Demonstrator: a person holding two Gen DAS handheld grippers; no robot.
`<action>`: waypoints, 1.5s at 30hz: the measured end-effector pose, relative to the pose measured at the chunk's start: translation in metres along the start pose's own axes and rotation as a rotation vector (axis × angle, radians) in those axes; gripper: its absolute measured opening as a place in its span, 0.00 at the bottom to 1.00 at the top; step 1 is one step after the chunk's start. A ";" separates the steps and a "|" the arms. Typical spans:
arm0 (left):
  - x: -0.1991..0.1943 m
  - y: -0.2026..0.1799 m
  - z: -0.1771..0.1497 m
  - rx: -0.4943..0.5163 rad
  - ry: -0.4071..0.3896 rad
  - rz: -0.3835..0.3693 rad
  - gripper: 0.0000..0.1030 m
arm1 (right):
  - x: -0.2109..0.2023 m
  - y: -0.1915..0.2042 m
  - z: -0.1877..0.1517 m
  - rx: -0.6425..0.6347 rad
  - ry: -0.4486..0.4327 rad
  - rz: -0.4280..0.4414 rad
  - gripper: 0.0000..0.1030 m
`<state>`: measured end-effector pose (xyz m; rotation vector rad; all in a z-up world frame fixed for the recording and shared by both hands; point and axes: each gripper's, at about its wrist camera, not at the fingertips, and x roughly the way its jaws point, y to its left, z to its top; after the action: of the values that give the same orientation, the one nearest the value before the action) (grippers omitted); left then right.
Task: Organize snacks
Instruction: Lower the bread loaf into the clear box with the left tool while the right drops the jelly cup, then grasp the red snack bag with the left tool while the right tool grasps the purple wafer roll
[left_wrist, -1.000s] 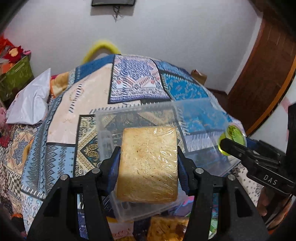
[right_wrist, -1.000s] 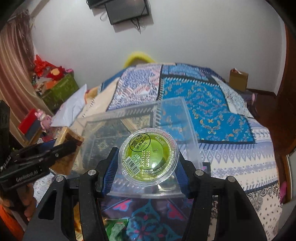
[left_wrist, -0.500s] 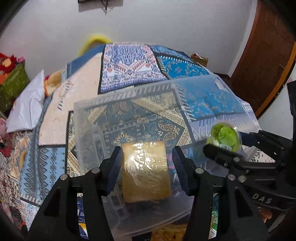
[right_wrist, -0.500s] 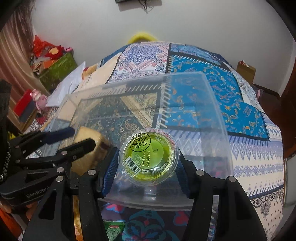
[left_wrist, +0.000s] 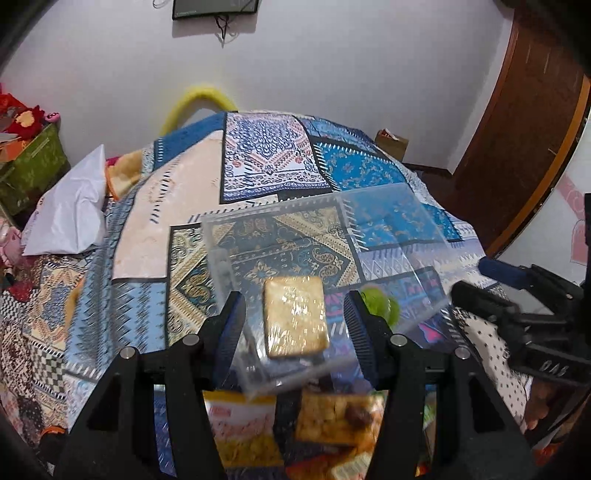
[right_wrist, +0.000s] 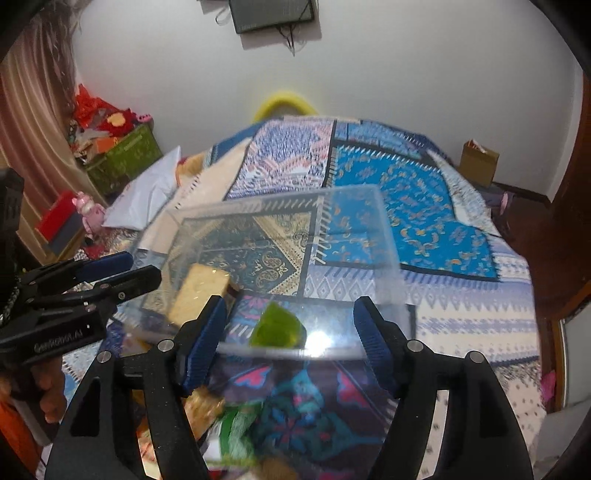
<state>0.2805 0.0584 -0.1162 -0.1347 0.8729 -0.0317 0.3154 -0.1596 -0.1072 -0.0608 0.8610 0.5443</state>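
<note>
Wrapped cracker and green jelly cup are lying in the clear bin; left gripper gaping empty, right gripper just opening, angled down.

The snack packets at six o'clock in the left view are smeared; their print cannot be read, and the left gripper's arms cover their sides. The green cup at four o'clock is a blur half behind the gripper's right finger. In the right view the cup is a streaked green wedge, its label unreadable, and its contact with the box floor cannot be told. The packets at six o'clock are blurred there too. The right gripper at three o'clock in the left view is cut off by the edge. A hand at eight o'clock shows only partly.
</note>
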 end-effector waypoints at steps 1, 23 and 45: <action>-0.005 0.000 -0.003 0.000 -0.001 0.002 0.54 | -0.008 0.000 -0.002 -0.002 -0.009 -0.005 0.66; -0.023 -0.026 -0.125 -0.035 0.204 -0.074 0.55 | -0.086 -0.031 -0.145 0.097 0.055 -0.066 0.70; -0.003 -0.026 -0.147 -0.084 0.216 -0.030 0.79 | -0.058 -0.030 -0.206 0.039 0.163 -0.047 0.42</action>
<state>0.1667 0.0170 -0.2038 -0.2260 1.0886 -0.0379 0.1538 -0.2651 -0.2051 -0.0900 1.0260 0.4827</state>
